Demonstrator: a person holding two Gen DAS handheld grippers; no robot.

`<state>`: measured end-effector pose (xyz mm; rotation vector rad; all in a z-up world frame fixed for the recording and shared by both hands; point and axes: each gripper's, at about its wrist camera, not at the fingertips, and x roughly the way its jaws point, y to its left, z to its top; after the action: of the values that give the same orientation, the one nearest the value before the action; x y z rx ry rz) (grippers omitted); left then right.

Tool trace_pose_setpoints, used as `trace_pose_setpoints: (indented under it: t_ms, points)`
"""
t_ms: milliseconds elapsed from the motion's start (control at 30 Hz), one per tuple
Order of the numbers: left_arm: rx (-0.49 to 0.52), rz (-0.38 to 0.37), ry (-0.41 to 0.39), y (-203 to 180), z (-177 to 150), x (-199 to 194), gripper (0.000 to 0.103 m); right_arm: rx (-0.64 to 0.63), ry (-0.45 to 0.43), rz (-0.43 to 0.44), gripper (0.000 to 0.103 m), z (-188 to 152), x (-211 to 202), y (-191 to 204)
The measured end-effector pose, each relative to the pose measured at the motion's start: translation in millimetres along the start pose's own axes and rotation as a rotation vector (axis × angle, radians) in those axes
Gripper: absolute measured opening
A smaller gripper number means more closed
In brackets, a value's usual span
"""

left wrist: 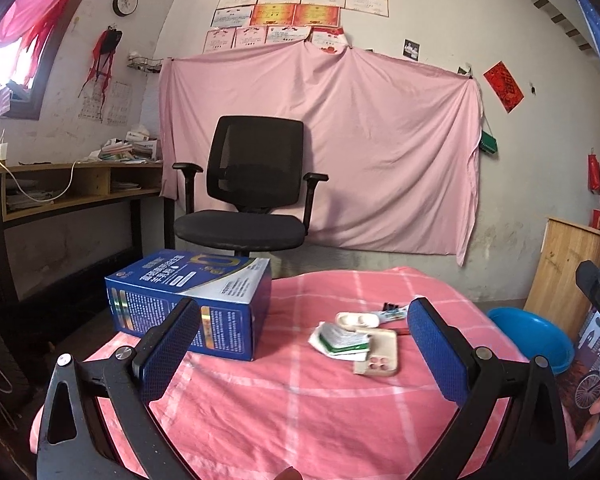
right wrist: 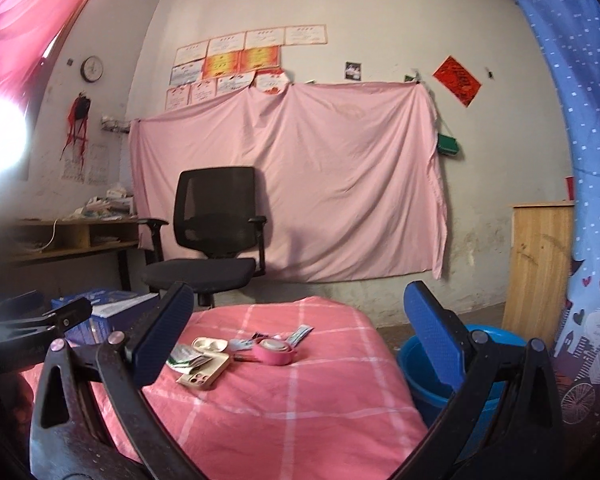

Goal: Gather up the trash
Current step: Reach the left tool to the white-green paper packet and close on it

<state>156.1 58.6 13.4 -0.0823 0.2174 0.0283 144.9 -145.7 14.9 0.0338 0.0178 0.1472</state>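
Observation:
On the pink checked cloth lies a crumpled white-and-green wrapper against a beige phone case. Behind them lie a white earbud case, a pink roll and small sachets. A blue carton stands at the left. My left gripper is open above the cloth, short of the wrapper. My right gripper is open too, nothing between its fingers. The other gripper shows at each view's edge.
A blue plastic basin sits on the floor right of the table. A black office chair stands behind it before a pink sheet. A wooden desk is at left, a wooden cabinet at right.

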Motion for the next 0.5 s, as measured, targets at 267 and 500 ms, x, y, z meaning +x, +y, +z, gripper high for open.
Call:
trace_pose_setpoints:
  t_ms: [267,500]
  points:
    - [0.001,0.019,-0.022,10,-7,23,0.102,-0.036,0.058,0.050,0.103,-19,28,14]
    - [0.021,0.008,0.051,8,-16,49,0.102,-0.043,0.181,0.059,0.103,-32,62,15]
